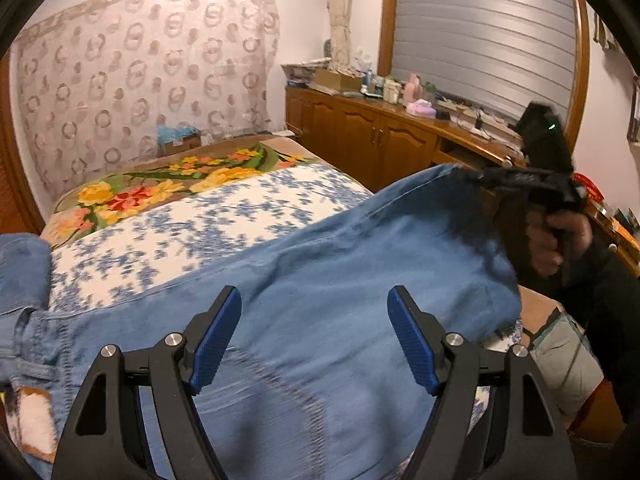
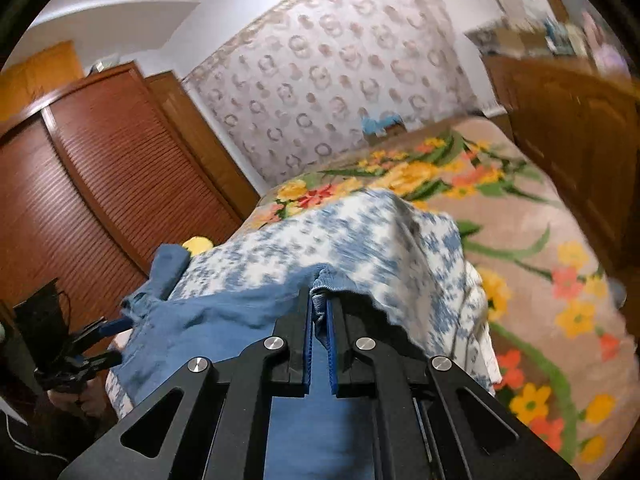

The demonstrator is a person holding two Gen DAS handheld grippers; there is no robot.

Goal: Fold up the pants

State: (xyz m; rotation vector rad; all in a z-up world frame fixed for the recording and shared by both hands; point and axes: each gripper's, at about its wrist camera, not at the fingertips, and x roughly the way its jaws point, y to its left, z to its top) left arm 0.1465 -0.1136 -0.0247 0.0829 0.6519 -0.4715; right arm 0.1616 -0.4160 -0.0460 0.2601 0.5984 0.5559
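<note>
A: Right gripper [image 2: 319, 312] pinched tight on the hem of the pants [image 1: 320, 272], cloth lifted off the bed [image 1: 224, 208].

B: Left gripper [image 1: 314, 336] wide, nothing in it, pants lying just under and ahead of it.

A: Best to carry the hem straight over toward the waist end, near the left gripper.

B: Keep it high. Lay edge on edge. Then let go.

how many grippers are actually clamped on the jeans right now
1. The right gripper is shut on the lifted edge of the blue denim jeans. The left gripper hangs open above them, gripping nothing.
</note>
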